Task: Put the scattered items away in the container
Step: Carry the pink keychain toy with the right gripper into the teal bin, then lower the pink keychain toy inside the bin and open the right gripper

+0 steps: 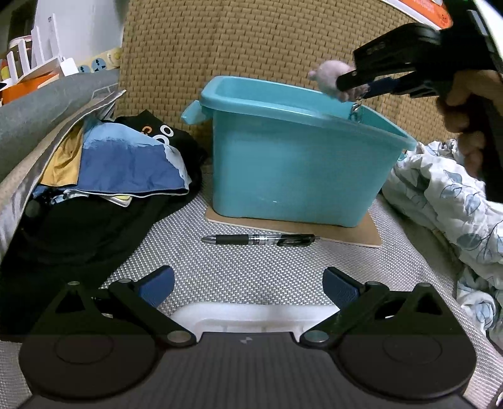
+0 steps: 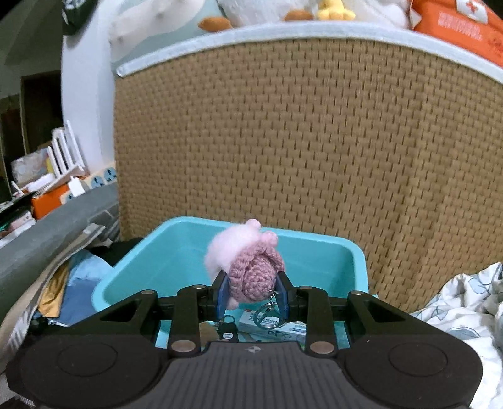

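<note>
A pink knitted toy [image 2: 248, 267] is squeezed by the right gripper [image 2: 251, 297] over the blue tub [image 1: 301, 163], while the pen [image 1: 261, 239] is left before the wide-open left gripper [image 1: 248, 286].

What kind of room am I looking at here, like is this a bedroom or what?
Probably a bedroom or a lived-in corner of a home. A leaf-print quilt lies crumpled to one side, folded clothes are piled on the other, and soft toys sit on top of a woven basket.
</note>
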A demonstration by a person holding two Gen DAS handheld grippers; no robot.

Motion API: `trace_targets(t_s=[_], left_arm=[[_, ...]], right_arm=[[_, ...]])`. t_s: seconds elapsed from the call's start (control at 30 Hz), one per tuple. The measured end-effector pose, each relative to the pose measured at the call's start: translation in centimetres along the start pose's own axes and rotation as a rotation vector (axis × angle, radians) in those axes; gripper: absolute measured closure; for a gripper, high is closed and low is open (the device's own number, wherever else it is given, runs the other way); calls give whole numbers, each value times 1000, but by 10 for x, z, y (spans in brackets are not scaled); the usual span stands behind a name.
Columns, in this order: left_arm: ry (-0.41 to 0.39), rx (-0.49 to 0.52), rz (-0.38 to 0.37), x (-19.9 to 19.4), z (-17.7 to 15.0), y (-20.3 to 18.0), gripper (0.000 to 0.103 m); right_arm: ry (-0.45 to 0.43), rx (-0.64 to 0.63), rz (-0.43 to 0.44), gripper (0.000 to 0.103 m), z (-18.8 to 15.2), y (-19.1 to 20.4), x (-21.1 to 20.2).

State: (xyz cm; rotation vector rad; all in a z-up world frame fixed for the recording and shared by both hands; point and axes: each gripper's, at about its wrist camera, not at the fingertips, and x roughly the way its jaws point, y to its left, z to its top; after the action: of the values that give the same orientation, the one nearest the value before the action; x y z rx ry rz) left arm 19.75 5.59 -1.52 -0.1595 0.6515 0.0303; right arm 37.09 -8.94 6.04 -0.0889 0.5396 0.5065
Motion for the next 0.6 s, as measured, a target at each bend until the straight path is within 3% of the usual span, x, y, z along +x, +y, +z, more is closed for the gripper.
trace_targets(t_s=[0.17,0.6], left_arm=[[4,-9,-4,2,0,1,0],[4,-31,-13,2,1,4,0]], right_arm=[[61,-14,1,69,11,2,19],[320,-102,26,69,25,7,81]])
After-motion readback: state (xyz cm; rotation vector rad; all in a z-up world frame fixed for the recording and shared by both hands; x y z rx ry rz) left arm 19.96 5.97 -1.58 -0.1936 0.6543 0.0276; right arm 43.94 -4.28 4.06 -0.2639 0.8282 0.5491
